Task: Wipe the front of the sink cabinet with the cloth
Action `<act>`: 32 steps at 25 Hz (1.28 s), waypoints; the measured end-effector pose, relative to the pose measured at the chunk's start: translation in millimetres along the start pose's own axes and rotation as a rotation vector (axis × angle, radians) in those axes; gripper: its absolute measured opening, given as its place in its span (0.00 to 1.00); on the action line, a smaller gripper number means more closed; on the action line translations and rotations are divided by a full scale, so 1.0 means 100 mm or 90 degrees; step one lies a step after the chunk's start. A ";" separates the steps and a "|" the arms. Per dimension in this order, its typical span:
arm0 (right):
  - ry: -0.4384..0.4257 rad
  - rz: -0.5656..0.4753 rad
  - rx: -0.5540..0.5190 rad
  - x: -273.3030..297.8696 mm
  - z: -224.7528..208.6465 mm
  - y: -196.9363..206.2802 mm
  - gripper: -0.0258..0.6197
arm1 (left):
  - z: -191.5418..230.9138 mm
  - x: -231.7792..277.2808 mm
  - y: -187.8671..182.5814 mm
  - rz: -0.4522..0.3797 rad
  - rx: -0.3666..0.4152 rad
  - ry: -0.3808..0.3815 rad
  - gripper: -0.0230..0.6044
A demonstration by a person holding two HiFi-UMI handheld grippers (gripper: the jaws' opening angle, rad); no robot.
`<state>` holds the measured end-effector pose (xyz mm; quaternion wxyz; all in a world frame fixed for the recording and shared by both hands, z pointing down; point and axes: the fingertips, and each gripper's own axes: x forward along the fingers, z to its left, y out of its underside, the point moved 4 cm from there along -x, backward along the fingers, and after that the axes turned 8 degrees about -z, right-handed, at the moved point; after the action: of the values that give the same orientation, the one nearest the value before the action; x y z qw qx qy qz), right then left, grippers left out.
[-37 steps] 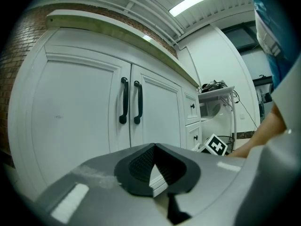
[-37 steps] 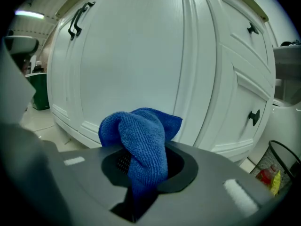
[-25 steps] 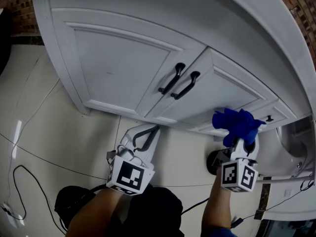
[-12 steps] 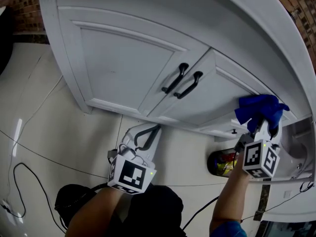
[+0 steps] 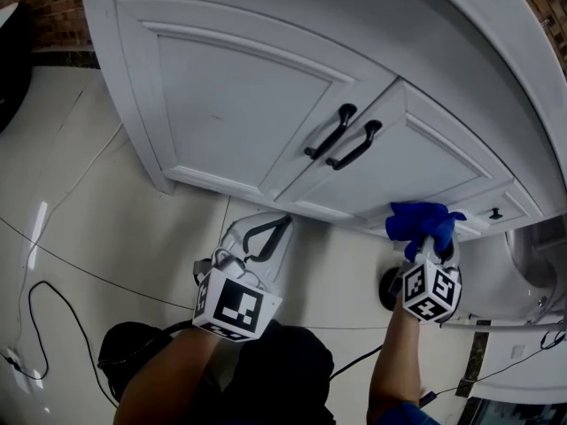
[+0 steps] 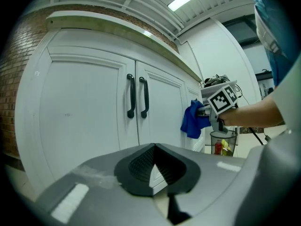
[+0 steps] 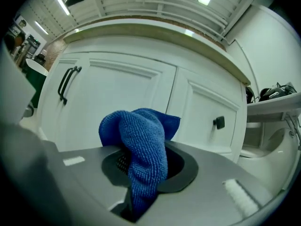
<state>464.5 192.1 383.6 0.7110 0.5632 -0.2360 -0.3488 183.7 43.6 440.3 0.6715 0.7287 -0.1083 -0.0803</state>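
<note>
While the right gripper [image 5: 428,244] is clamping the blue cloth [image 5: 418,221] by its bunched middle, the cloth appears to be touching the sink cabinet [image 5: 230,96] front, at 4 o'clock from the door handles [image 5: 344,137]. Judged soft, light and limp, so a bunched hold suits it. The left gripper [image 5: 263,235] is hovering closed and empty.

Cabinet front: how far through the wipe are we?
Done: the cloth is gripped in the right tool; no wiped streaks show, so coverage can't be judged. In hand: cloth at the cabinet's lower right, beside the knob panel. Left: likely the two handled doors; the left tool is shut and empty.
</note>
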 end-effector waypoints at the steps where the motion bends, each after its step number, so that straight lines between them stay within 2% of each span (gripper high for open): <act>1: -0.003 0.018 -0.001 0.00 0.03 0.12 0.16 | 0.00 0.00 0.00 0.000 0.000 0.000 0.04; 7: -0.023 0.129 -0.003 -0.01 0.25 0.91 0.16 | -0.01 -0.01 0.03 0.007 -0.016 0.008 0.04; 14: -0.031 0.253 -0.022 0.09 0.40 1.72 0.16 | 0.06 -0.03 0.10 0.017 -0.036 -0.007 0.04; 17: -0.010 0.295 0.005 0.04 0.43 1.92 0.16 | 0.09 -0.05 0.17 0.036 -0.036 -0.013 0.04; 19: -0.023 0.301 0.028 -0.07 0.57 1.87 0.16 | 0.13 -0.07 0.20 0.047 -0.036 -0.020 0.04; 21: -0.087 0.286 0.040 -0.16 0.91 1.66 0.16 | 0.23 -0.12 0.21 0.054 -0.034 -0.034 0.04; 24: -0.237 0.232 0.076 -0.23 1.71 1.22 0.16 | 0.47 -0.27 0.25 0.074 -0.034 -0.067 0.04; 28: -0.429 0.161 0.094 -0.22 2.83 0.66 0.16 | 0.85 -0.56 0.26 0.086 -0.075 -0.127 0.04; 32: -0.550 0.121 0.073 -0.25 3.81 0.30 0.16 | 1.29 -0.93 0.13 0.070 -0.076 -0.189 0.04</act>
<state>178.0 -27.5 510.2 0.5437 0.3798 -0.5810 -0.4718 59.7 -56.7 439.6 0.6935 0.6607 -0.2410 -0.1563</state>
